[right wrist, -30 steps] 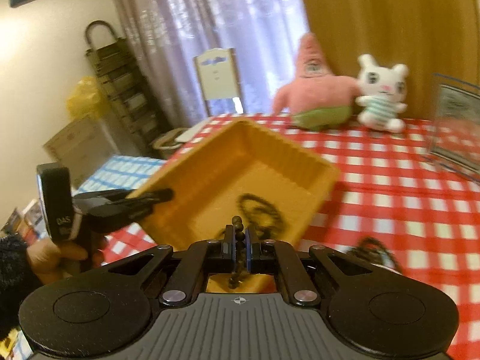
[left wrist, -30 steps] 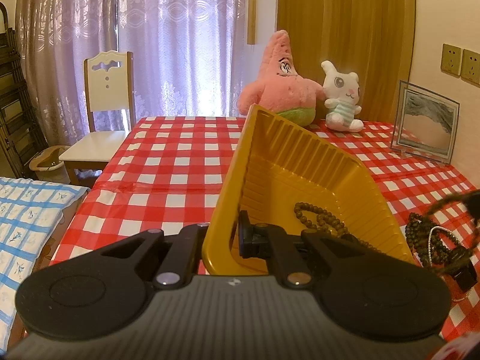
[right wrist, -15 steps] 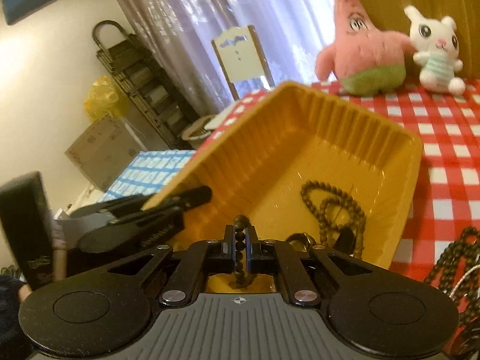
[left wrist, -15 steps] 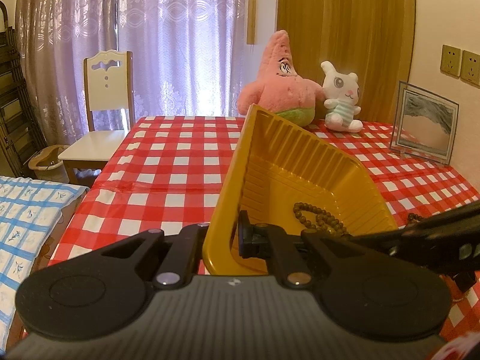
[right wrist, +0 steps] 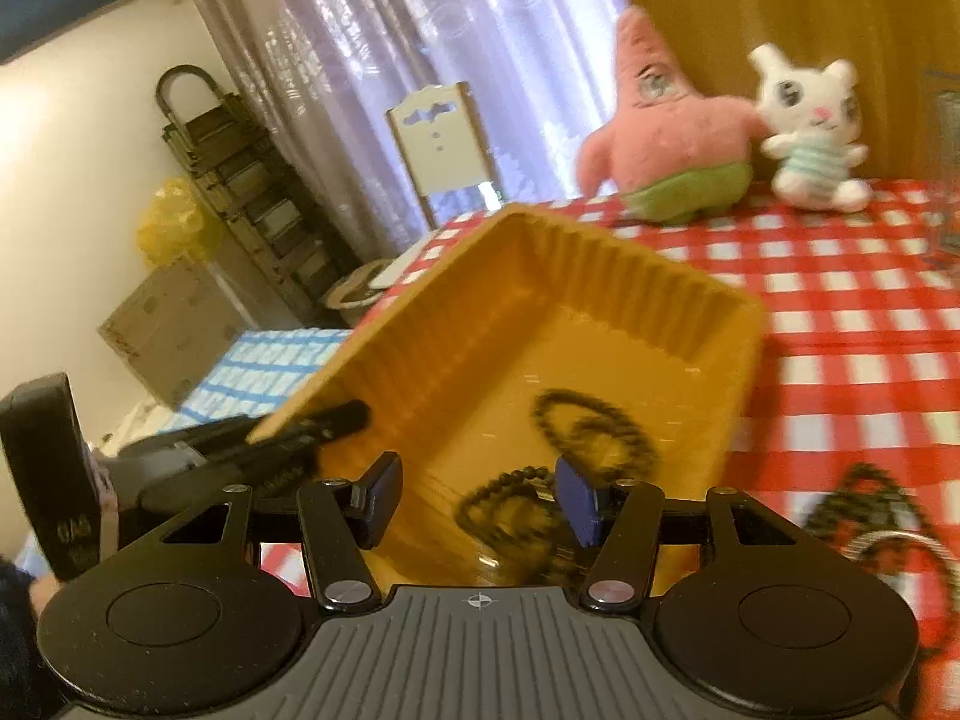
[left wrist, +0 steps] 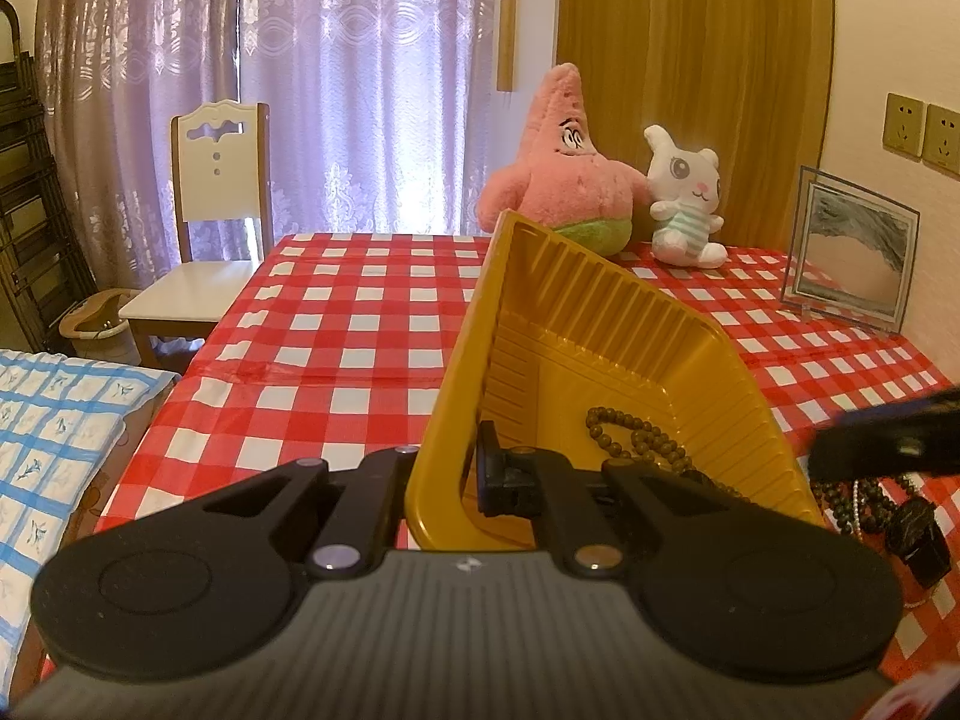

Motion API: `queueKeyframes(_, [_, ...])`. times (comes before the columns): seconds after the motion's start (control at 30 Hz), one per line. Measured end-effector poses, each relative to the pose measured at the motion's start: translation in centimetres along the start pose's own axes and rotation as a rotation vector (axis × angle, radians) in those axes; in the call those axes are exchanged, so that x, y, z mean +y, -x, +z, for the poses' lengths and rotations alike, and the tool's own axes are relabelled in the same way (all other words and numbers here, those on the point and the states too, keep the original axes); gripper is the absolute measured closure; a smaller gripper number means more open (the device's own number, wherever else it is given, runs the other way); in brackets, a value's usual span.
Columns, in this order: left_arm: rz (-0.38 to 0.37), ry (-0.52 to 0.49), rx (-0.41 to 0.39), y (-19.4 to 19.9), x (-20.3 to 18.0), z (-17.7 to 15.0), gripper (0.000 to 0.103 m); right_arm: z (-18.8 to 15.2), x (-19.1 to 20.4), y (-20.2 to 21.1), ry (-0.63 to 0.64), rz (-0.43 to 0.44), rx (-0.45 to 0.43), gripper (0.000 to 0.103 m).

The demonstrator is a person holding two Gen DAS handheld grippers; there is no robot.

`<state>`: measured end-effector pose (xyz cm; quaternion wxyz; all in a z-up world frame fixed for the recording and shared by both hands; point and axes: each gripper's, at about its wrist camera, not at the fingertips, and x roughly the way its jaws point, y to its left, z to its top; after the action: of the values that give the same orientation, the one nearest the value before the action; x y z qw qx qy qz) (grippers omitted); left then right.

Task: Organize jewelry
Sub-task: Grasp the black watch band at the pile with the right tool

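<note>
My left gripper (left wrist: 447,474) is shut on the near rim of a yellow plastic tray (left wrist: 606,354) and holds it tilted up over the checked table. A brown bead necklace (left wrist: 636,438) lies in the tray. My right gripper (right wrist: 474,501) is open above the tray (right wrist: 540,312). Under it lie a dark bead bracelet (right wrist: 510,498) and the brown bead necklace (right wrist: 588,426), both inside the tray. More dark beads and a pearl strand (left wrist: 864,498) lie on the table right of the tray, also in the right wrist view (right wrist: 870,510).
A pink star plush (left wrist: 564,174) and a white rabbit plush (left wrist: 684,198) sit at the table's far edge. A framed picture (left wrist: 852,246) stands at the right. A chair (left wrist: 210,228) stands beyond the left corner. A blue checked cloth (left wrist: 54,420) lies at the left.
My right gripper has opened and let go of the dark bead bracelet, which now lies in the tray. It has drawn back a little. The left gripper still holds the tray tilted.
</note>
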<state>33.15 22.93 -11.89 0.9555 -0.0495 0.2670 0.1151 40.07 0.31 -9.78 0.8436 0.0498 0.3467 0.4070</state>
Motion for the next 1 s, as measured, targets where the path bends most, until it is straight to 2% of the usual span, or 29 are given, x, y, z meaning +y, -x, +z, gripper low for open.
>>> queueKeyframes(0.23, [0.003, 0.003, 0.001, 0.0, 0.1, -0.1, 0.097, -3.8, -4.2, 5.9, -0.026, -0.155, 0.039, 0.046])
queueKeyframes(0.47, [0.012, 0.005, 0.007, 0.0, 0.0, -0.2, 0.097, -7.3, -7.1, 9.6, -0.031, -0.284, 0.110, 0.046])
queueKeyframes(0.73, [0.022, -0.003, 0.013, -0.1, -0.3, -0.3, 0.097, -8.7, -7.7, 10.1, -0.043, -0.316, 0.129, 0.047])
queueKeyframes(1.0, [0.022, -0.002, 0.010, 0.0, -0.4, -0.4, 0.097, -8.0, -7.6, 7.9, 0.009, -0.338, 0.150, 0.047])
